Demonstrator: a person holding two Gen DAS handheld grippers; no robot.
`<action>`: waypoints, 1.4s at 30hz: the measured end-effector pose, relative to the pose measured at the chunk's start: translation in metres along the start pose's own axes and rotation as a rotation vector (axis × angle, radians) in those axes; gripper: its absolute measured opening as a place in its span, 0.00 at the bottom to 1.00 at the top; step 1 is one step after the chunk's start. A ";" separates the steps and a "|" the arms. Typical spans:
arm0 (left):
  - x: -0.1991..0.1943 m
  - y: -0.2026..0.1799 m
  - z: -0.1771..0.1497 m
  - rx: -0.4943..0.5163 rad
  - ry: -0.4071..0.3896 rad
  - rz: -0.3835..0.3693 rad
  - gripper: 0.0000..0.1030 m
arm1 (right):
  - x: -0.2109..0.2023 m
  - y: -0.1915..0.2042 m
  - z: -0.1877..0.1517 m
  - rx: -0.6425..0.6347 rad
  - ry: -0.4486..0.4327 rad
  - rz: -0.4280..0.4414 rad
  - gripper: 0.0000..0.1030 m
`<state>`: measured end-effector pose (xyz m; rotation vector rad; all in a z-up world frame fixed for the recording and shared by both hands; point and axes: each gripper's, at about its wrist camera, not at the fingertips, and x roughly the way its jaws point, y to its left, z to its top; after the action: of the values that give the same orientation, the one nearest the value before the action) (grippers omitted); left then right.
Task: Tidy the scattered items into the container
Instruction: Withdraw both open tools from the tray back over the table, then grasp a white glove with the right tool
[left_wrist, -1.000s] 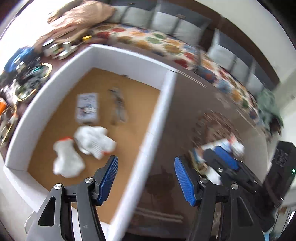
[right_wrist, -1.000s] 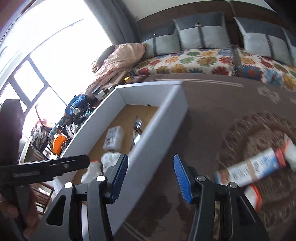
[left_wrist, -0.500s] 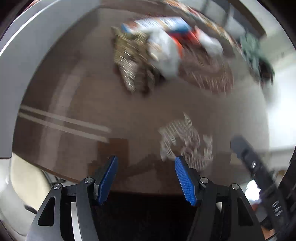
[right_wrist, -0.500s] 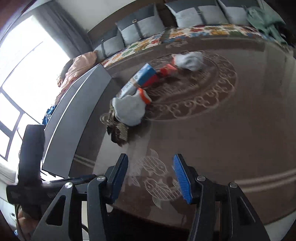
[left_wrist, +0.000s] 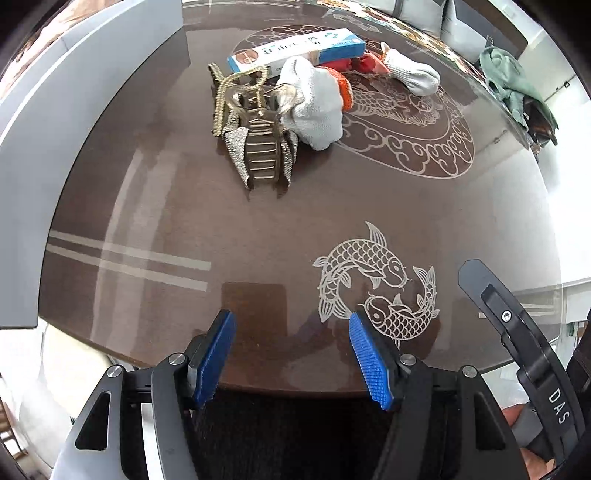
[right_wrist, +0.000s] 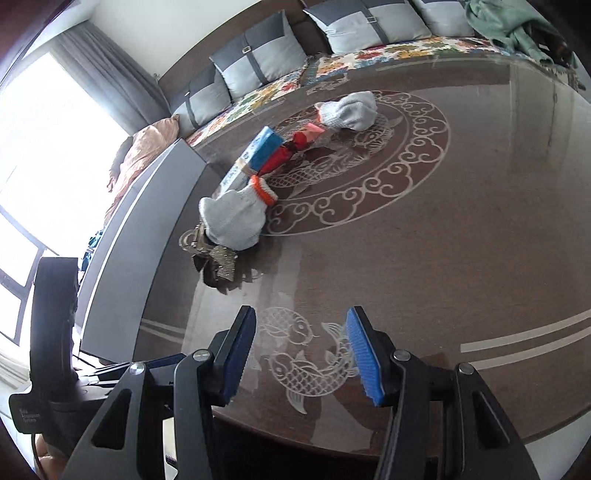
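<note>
Currently both the left gripper (left_wrist: 290, 356) and right gripper (right_wrist: 301, 360) hover empty with jaws spread at the table's (left_wrist: 229, 229) near edge, well apart from the gold hair claw (left_wrist: 258, 144), white glove (left_wrist: 316, 105) and blue-white box (left_wrist: 295, 50) clustered beside the container wall (left_wrist: 85, 110), bare tabletop between.

A glossy dark-brown bench (left_wrist: 166, 206) fills both views, inlaid with a pair of pale fish (left_wrist: 373, 284) at lower centre and a cloud-ringed medallion (right_wrist: 373, 177) higher up. Directly on it, upper centre of the left view, lie a gold claw hair clip (left_wrist: 255, 136), a white glove with orange cuff (left_wrist: 317, 99) touching it, a blue-and-white carton (left_wrist: 295, 48), something red (unclear) (left_wrist: 351, 64), and a second white glove (left_wrist: 410, 74). The white container's wall (left_wrist: 74, 110) stands at the left.
</note>
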<state>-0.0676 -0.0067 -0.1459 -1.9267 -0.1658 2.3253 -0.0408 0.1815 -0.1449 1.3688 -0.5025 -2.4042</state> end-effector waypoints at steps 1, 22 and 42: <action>0.001 0.001 0.000 0.002 0.004 -0.001 0.62 | 0.001 -0.003 0.000 0.009 0.001 -0.003 0.51; -0.007 0.047 0.026 -0.084 0.022 -0.023 0.62 | 0.015 -0.006 0.005 0.055 0.070 0.049 0.51; -0.060 0.098 0.113 -0.102 0.027 0.056 0.62 | 0.061 0.045 0.131 0.239 0.375 0.134 0.51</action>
<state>-0.1696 -0.1145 -0.0822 -2.0337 -0.2348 2.3687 -0.1794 0.1327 -0.1074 1.7740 -0.7661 -1.9644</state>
